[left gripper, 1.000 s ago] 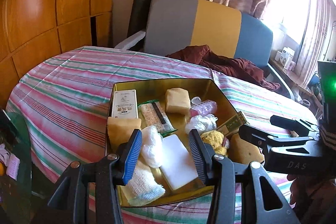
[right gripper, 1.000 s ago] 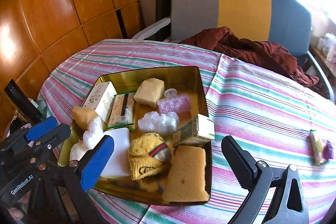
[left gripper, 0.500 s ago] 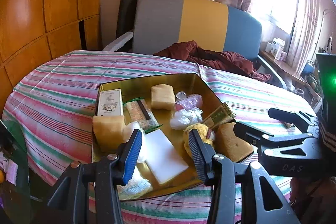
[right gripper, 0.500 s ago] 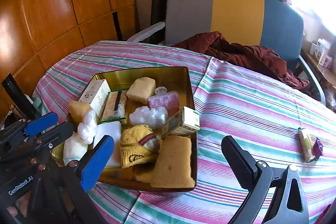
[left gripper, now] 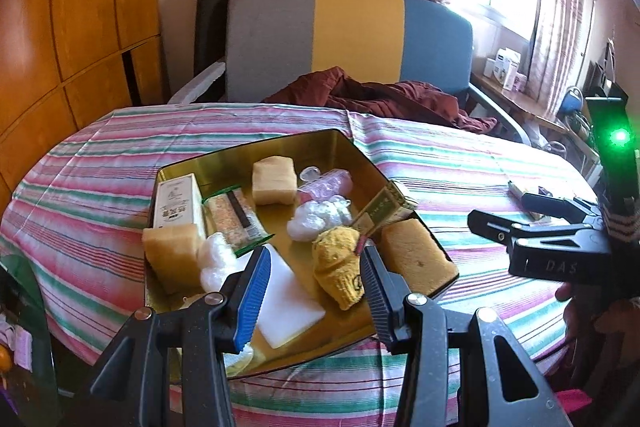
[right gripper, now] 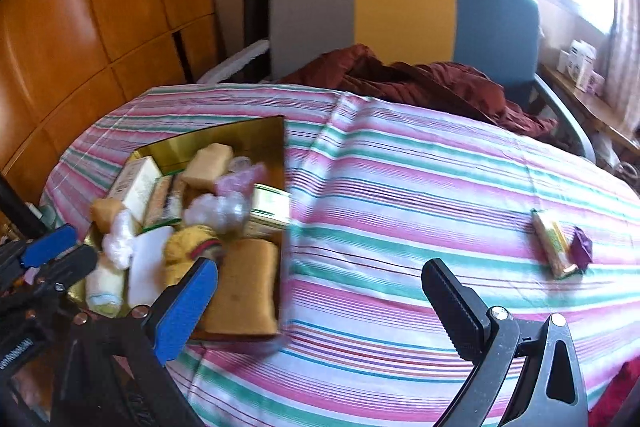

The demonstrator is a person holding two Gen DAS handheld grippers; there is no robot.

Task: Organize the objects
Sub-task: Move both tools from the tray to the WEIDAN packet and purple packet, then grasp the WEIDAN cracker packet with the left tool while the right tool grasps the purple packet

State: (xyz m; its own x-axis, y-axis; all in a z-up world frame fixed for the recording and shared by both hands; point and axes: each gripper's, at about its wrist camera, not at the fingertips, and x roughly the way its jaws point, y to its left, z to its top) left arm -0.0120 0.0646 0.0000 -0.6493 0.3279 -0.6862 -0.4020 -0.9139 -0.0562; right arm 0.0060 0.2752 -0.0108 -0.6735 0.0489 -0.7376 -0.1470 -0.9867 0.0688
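Both grippers, left point(left gripper: 314, 281) and right point(right gripper: 320, 301), hover wide open and empty above a striped tablecloth point(right gripper: 400, 187) beside a crowded gold tray point(left gripper: 280, 147).

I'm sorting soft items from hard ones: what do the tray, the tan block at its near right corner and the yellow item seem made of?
Tray: probably metal, its gold walls shiny and reflective. Tan block: likely sponge or foam, matte and porous. Yellow item: seemingly knitted fabric, with ribbed texture.
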